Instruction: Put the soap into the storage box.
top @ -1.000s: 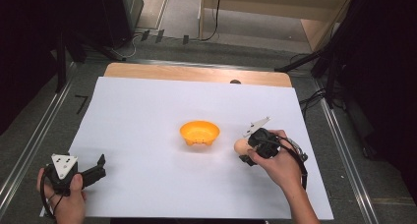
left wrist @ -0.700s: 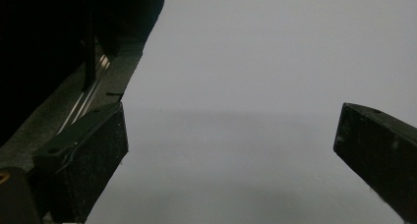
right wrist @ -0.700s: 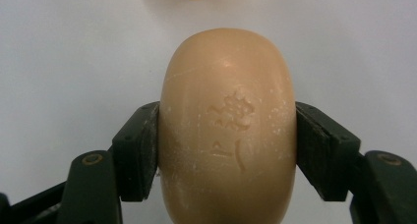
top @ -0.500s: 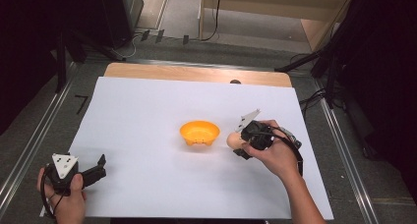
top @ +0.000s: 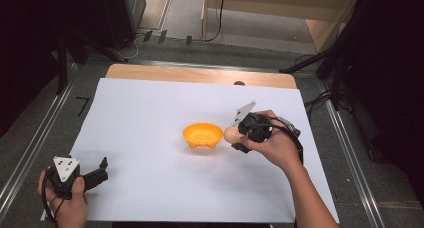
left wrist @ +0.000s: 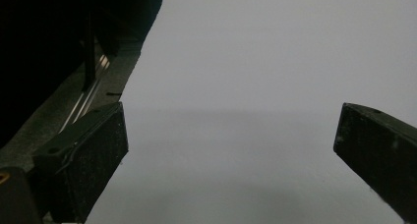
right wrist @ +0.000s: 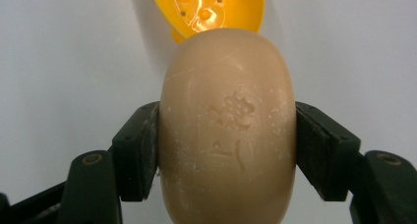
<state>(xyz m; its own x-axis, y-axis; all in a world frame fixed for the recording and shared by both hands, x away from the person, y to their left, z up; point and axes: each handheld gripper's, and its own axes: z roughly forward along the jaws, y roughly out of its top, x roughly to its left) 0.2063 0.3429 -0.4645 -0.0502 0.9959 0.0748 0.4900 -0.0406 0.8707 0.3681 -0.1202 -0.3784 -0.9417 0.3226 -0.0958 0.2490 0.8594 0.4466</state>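
Holding soap (right wrist: 227, 130): right gripper (right wrist: 227, 150) clamped on it, bowl (right wrist: 216, 10) just ahead; left gripper (left wrist: 231, 150) wide open, w/ nothing between jaws.

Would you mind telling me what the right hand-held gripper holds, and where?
A tan soap bar, clamped across its middle by the right hand-held gripper.
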